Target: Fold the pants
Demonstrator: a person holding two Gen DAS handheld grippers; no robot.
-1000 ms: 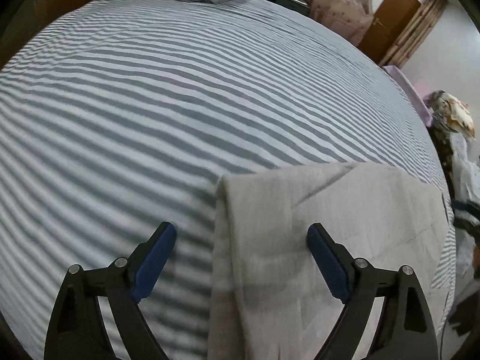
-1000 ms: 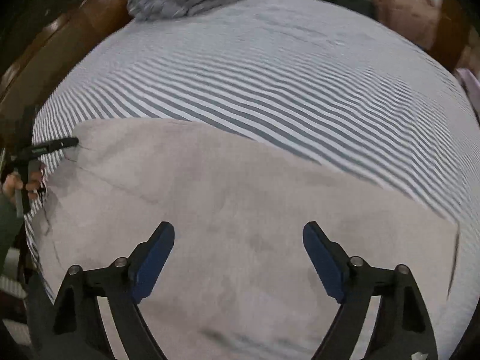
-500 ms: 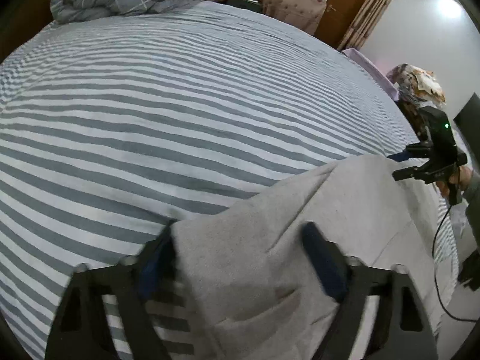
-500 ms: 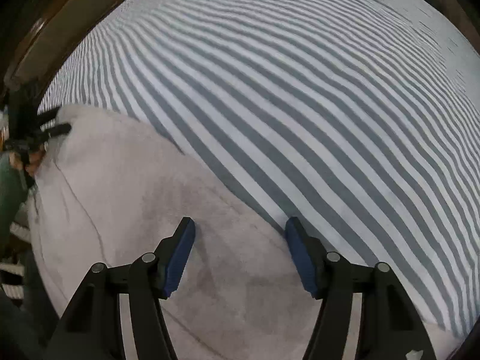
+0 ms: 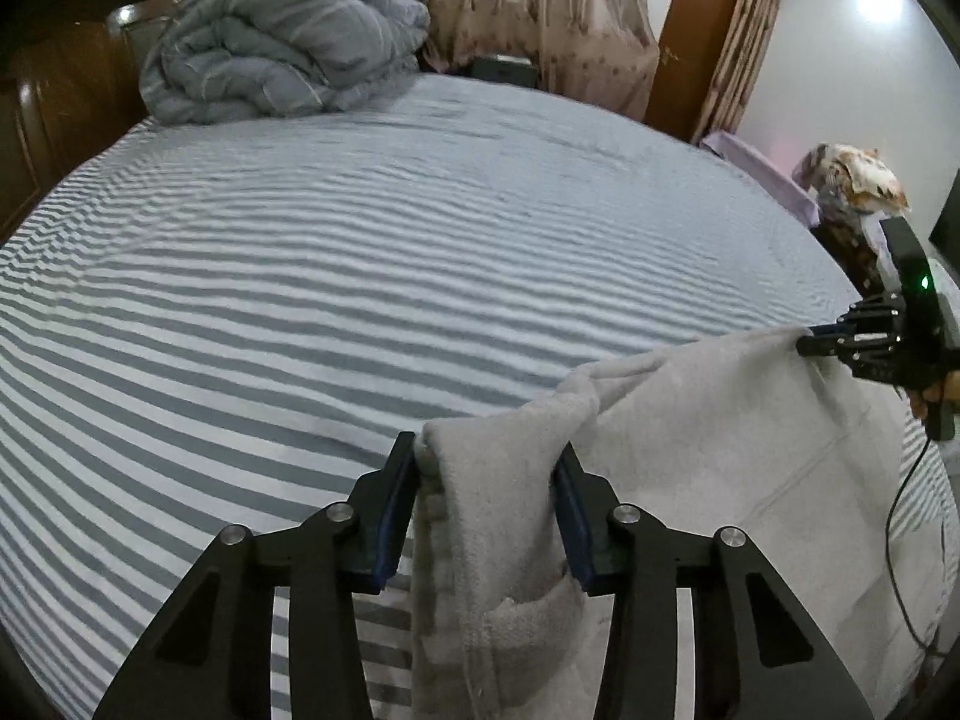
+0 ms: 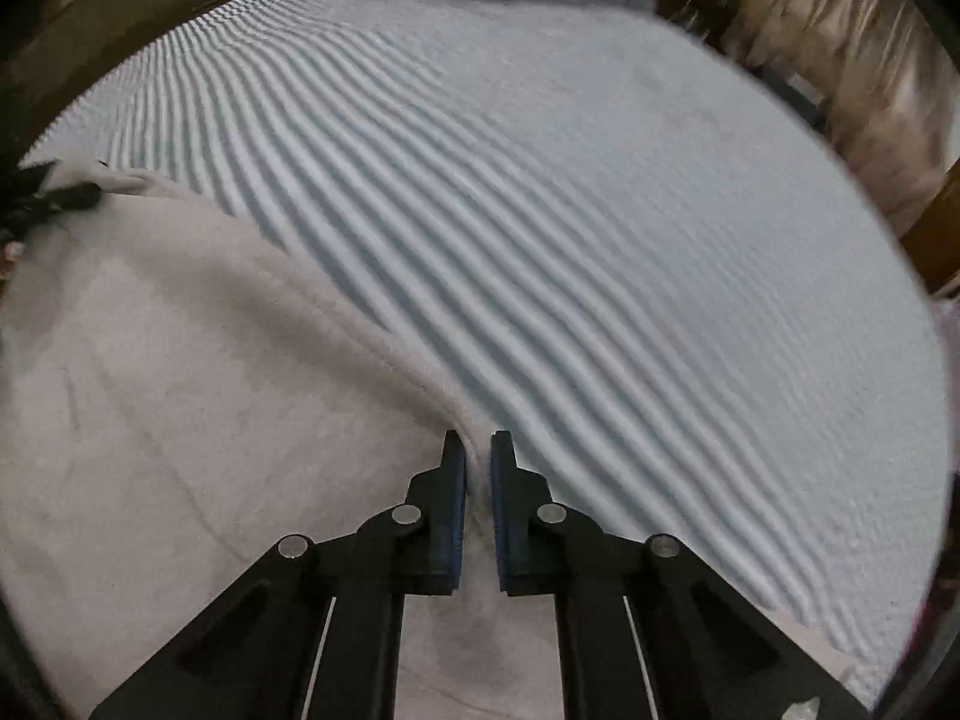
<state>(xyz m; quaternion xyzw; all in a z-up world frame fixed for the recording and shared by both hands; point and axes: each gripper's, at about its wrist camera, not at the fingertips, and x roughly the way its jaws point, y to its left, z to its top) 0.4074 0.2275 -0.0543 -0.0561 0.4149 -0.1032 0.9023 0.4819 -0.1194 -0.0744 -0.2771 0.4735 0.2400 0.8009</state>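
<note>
Bed (image 5: 336,276), striped sheet, carries the work; rumpled duvet (image 5: 276,54) at the far end, well clear.

Pants (image 5: 708,456), pale grey fleece, lie at the near edge of the bed, mostly flat. Far edge is lifted off the sheet at two corners. Long axis runs across the near edge of the bed, from one gripper to the other; which end is waist and which is hem I cannot tell.

Left gripper (image 5: 486,504): jaws have just been closing, now partway shut around a bunched fold at one corner, pads against the fabric on both sides.

Right gripper (image 6: 478,468): jaws have just been closing, now pinched nearly together on a thin ridge of the pants' edge.

Risks, judged:
- Right grip takes only a narrow ridge near the pad tips; a pull could slip it free.
- Left bunch is thick and uneven; fold line may skew.
- Unequal lift between corners would drag the cloth and crease it.
</note>
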